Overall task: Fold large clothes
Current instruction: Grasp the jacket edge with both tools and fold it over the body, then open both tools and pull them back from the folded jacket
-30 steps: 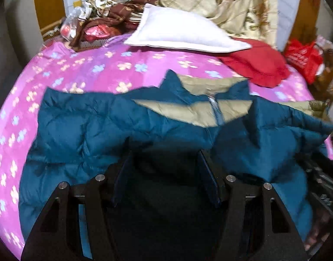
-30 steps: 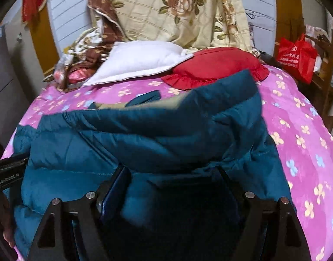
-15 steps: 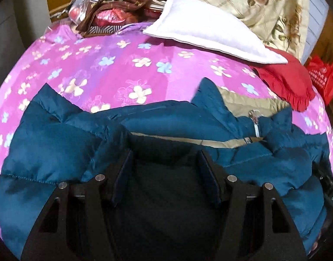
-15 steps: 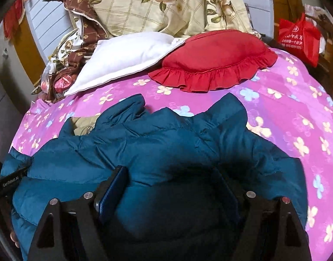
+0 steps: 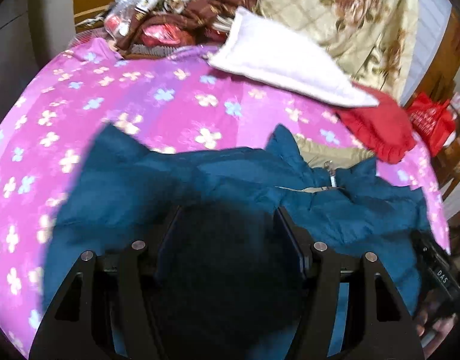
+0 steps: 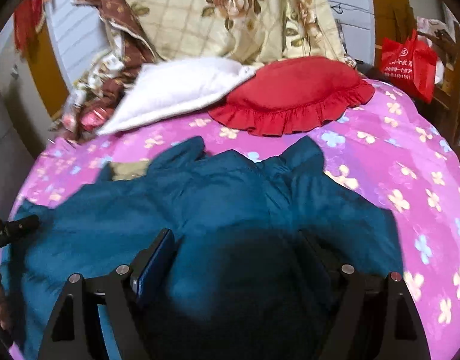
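Bed: a pink flowered cover (image 5: pixel 157 111) fills most of both views, its near edge lost under the grippers.
Quilt: a cream rose-printed quilt (image 6: pixel 230 15) is heaped at the head end of the bed.
Jacket: a teal padded jacket (image 6: pixel 230 198) lies along the near edge of the bed, collar towards the head end, a beige lining (image 5: pixel 326 153) showing at its neck.
Left gripper (image 5: pixel 226 219): it tilts steeply down over the jacket; its jaws stand part-way apart with a thick fold of the teal fabric bunched dark between them and held.
Right gripper (image 6: pixel 239 240): it tilts down at much the same slant; its jaws stand wide around another bunched fold of the jacket and grip it.
White pillow (image 6: pixel 181 90): it lies by the head end, its corner overlapping the red one.
Red frilled cushion (image 6: pixel 293 96): just beside the pillow, towards the right edge of the bed, apart from the jacket.
Red bag (image 6: pixel 410 60): it hangs off the bed beyond the right corner, by wooden furniture.
Clutter: brown patterned cloth (image 5: pixel 199 9) sits at the far left corner.
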